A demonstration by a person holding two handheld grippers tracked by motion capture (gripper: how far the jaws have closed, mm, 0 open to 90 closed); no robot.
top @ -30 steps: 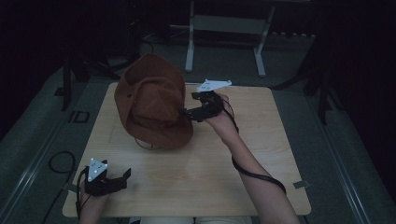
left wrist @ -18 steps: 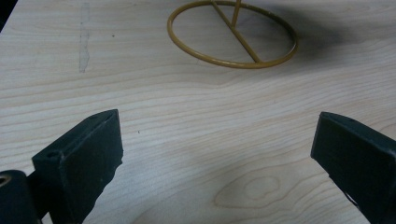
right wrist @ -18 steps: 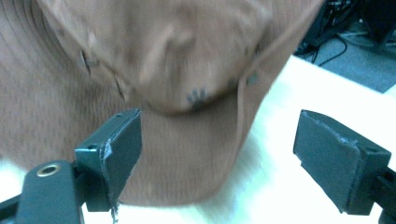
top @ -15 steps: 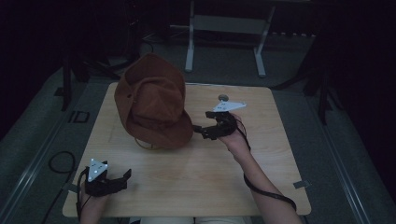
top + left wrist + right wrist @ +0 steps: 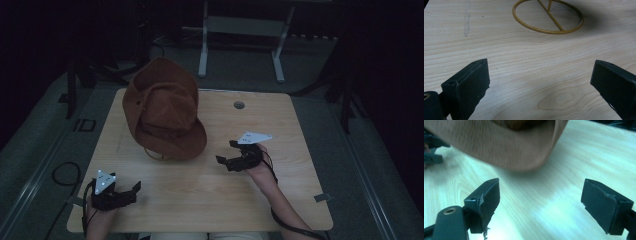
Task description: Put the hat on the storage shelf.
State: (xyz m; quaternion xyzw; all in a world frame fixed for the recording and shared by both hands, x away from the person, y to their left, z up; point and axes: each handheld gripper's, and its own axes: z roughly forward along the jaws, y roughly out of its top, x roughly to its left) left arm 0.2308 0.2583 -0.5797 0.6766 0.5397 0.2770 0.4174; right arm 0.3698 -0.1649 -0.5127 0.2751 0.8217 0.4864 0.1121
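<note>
Hat (image 5: 164, 112), brown and wide-brimmed, sat on a yellow wire stand (image 5: 548, 15) at the far-left part of the wooden table (image 5: 280, 200), brim drooping toward the centre. Right gripper (image 5: 227, 152) hovered just right of the brim, apart from it, jaws spread wide and holding nothing; in the right gripper view the brim edge (image 5: 499, 150) hung just past the jaw tips. Left gripper (image 5: 134, 189) rested at the near-left table corner, well apart from the hat, jaws also wide open, empty, aimed at the stand's ring base.
</note>
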